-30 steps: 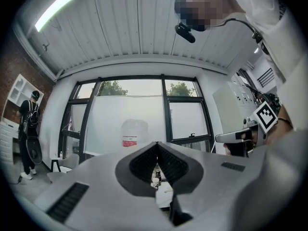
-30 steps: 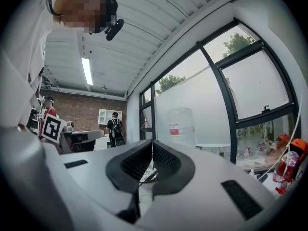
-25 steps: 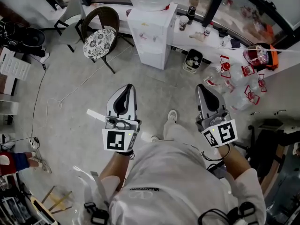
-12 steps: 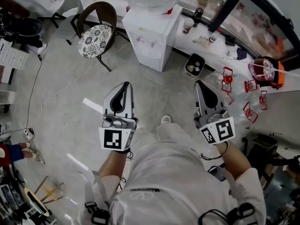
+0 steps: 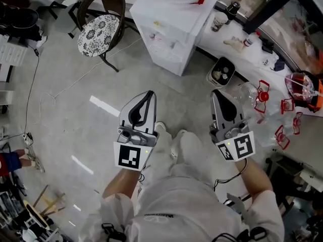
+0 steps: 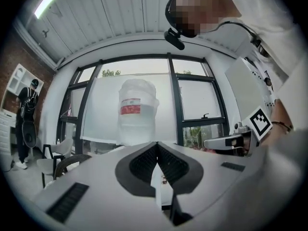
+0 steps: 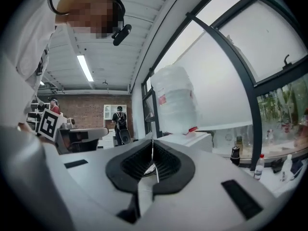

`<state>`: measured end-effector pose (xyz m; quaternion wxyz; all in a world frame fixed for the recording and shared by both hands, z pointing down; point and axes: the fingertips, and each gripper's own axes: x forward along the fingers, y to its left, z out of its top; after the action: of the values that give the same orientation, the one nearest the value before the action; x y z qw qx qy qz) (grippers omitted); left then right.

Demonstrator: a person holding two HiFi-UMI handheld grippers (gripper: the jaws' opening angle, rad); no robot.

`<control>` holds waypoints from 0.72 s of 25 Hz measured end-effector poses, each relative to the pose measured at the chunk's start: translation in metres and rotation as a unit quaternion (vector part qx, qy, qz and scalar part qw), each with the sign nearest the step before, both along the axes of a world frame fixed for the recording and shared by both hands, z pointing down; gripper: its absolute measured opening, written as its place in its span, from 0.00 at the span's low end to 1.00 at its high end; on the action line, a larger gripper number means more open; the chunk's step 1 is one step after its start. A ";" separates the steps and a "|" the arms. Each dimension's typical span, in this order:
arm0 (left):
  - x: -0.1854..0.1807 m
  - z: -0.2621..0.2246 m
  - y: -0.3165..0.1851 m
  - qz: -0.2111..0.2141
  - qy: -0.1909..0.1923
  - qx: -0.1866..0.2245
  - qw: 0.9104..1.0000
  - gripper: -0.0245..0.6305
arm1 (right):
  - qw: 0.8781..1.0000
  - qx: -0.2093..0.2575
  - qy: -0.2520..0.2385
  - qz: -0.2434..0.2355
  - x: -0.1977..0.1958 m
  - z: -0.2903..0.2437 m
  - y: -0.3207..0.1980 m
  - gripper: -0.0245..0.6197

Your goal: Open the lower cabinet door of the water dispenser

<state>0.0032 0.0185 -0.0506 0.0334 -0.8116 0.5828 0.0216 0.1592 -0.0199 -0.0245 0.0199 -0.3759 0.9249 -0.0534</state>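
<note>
The white water dispenser stands at the top middle of the head view with a big clear bottle on top. Its front face with the lower cabinet door looks toward me, door closed. My left gripper and right gripper point level at it, side by side, still some floor away from it. Both are shut with nothing between the pads. From the right gripper view the bottle and the dispenser's top rise just beyond the shut jaws.
A dark chair with a patterned cushion stands left of the dispenser. A small bin sits at its right, then clear jugs with red handles. A cable trails over the floor. A person stands far off.
Both grippers have travelled forward and sunk toward the dispenser, which now sits nearer and larger at the top of the head view. Both jaws stayed shut.
</note>
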 end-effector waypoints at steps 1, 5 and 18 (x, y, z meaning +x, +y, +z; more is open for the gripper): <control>-0.001 0.027 -0.010 0.004 -0.002 -0.002 1.000 0.04 | 1.000 0.000 -0.003 0.000 -0.006 0.023 -0.008 0.07; -0.012 0.130 -0.048 0.012 -0.003 0.001 1.000 0.04 | 1.000 -0.012 -0.019 0.013 -0.022 0.131 -0.043 0.07; -0.003 0.407 -0.146 0.061 -0.022 0.003 0.998 0.04 | 0.999 -0.007 -0.012 0.032 -0.045 0.401 -0.123 0.07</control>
<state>0.0001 -0.1272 0.3565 0.0477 -0.8460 0.5310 0.0075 0.1139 -0.1430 0.3767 0.0302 -0.4045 0.9118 -0.0637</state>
